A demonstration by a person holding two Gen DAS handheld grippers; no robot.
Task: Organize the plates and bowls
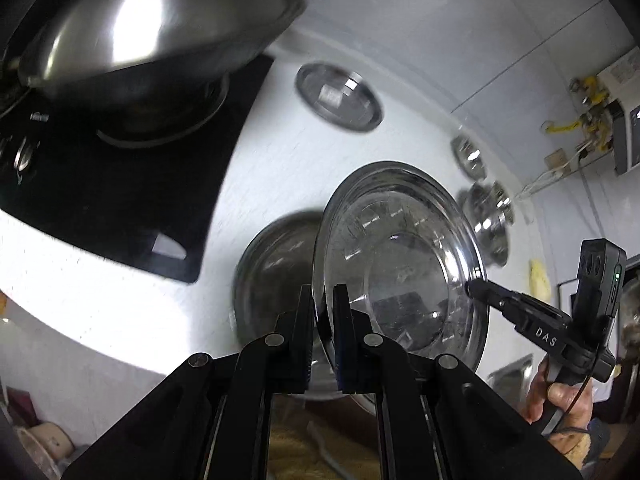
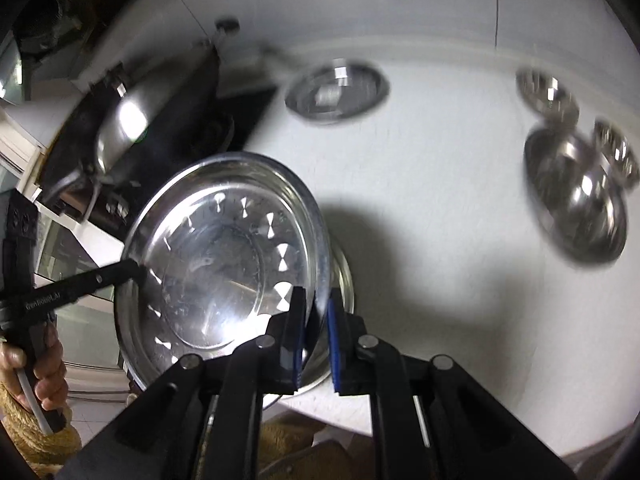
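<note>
left gripper [image 1: 323, 300] is closed on the near rim of a steel plate [image 1: 400, 256]; right gripper [image 2: 316, 312] is closed on the opposite rim of the same plate, so the plate hangs between the two, tilted, clear of the white counter [image 2: 440, 240]. in the left view the right gripper's tip meets the plate's far rim; in the right view the left gripper's tip does the same. a hand [image 1: 560, 396] carries the right gripper, another hand [image 2: 40, 364] the left.

handling, as a judgement: thin polished steel, so stiff, light, not fragile but slick; the flat rim is the only place the pads can bite, and a two-sided rim hold guards against the plate swinging or slipping out.

directly under the held plate a second plate [image 1: 276, 272] lies on the counter near its front edge. a third plate [image 1: 340, 96] lies toward the back edge, beside the stove [image 1: 120, 200]. to the right, near the back edge, stands a group of bowls [image 2: 576, 196]: one large and two small can be told apart in the right view, blurred, so the count is uncertain. a wok [image 1: 160, 28] sits on the stove's burner.

count: plates three (one held, two lying); bowls about three; wok one; grippers two.
</note>
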